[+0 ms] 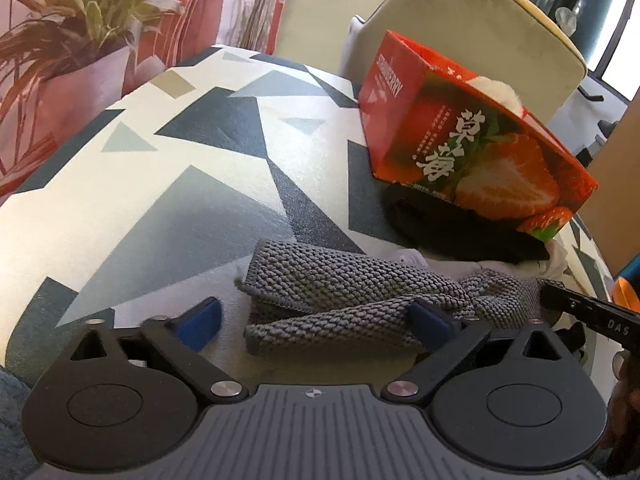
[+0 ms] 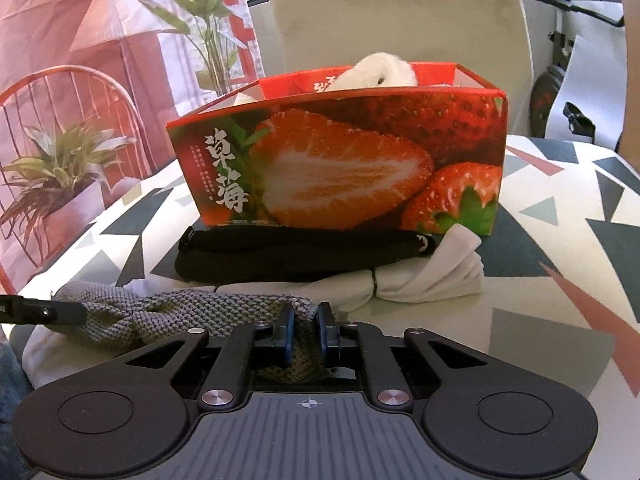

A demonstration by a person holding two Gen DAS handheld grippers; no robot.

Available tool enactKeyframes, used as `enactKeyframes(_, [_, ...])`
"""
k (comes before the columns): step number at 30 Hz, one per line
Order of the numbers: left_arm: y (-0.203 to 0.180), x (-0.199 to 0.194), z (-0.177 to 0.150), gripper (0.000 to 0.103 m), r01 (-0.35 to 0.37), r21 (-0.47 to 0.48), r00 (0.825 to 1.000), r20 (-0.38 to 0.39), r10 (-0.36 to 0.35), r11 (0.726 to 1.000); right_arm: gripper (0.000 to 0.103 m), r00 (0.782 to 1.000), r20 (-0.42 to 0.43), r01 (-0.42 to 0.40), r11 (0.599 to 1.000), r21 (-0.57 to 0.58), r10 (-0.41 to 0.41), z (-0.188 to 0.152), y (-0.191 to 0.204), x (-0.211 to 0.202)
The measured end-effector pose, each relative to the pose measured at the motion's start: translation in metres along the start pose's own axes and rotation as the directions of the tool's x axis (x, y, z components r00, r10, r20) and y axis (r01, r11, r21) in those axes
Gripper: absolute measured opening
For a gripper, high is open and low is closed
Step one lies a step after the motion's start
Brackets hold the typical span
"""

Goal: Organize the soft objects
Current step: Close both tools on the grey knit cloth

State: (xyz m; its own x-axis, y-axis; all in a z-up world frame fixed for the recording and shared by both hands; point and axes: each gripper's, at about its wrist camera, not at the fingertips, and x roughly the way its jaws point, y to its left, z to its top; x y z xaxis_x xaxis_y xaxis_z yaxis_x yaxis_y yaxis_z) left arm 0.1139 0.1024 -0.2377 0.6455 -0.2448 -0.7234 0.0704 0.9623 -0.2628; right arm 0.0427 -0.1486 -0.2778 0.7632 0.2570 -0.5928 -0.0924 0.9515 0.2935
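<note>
R gripper (image 2: 306, 330) has its jaws pinching one end of the grey knit cloth (image 1: 352, 300), prob to anchor it while the L gripper (image 1: 316, 326) comes in; L jaws are spread wide with the folded part of the cloth lying between them, pads not pressing it. Looks like a two-handed fold or lift, w/ the strawberry box (image 2: 340, 160) as the likely place for it, since a white fluffy item (image 2: 384, 70) already sticks out of its top. The cloth lies on the patterned tabletop (image 1: 160, 184), nearest the person, partly over a white cloth (image 2: 424, 280). Betw the cloth and the box sits a black fabric item (image 2: 280, 252), touching the box front, w/ the white cloth tied or bunched just beside it; both lie in the way of a straight path to the box, so the grey piece prob needs lifting over them. Behind: a chair (image 2: 400, 12) and a potted plant (image 1: 92, 40), well apart from the work
</note>
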Motion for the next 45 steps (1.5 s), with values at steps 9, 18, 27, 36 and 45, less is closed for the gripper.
enactKeyframes(9, [-0.004, 0.001, -0.002, 0.080, 0.003, 0.047, 1.000, 0.016, -0.004, 0.999, 0.025, 1.000, -0.013, -0.017, 1.000, 0.022, 0.017, -0.001, 0.001, 0.002])
enactKeyframes(18, [-0.007, 0.004, -0.002, 0.083, -0.005, 0.083, 1.000, 0.012, 0.004, 0.997, 0.033, 0.998, -0.044, -0.037, 0.998, 0.045, 0.039, -0.004, 0.000, 0.009])
enactKeyframes(27, [-0.011, 0.005, -0.003, 0.089, -0.004, 0.119, 1.000, 0.002, 0.004, 0.993, 0.027, 0.997, -0.050, -0.064, 0.996, 0.057, 0.067, -0.005, -0.002, 0.009])
enactKeyframes(36, [-0.007, 0.004, -0.004, 0.088, 0.007, 0.103, 1.000, 0.010, -0.008, 0.995, 0.042, 0.999, -0.041, -0.033, 0.998, 0.055, 0.035, -0.007, -0.001, 0.008])
enactKeyframes(45, [0.003, -0.002, -0.003, 0.052, 0.009, 0.049, 0.999, 0.030, -0.010, 0.999, 0.045, 0.998, -0.049, -0.019, 0.993, 0.118, 0.025, -0.009, -0.013, 0.013])
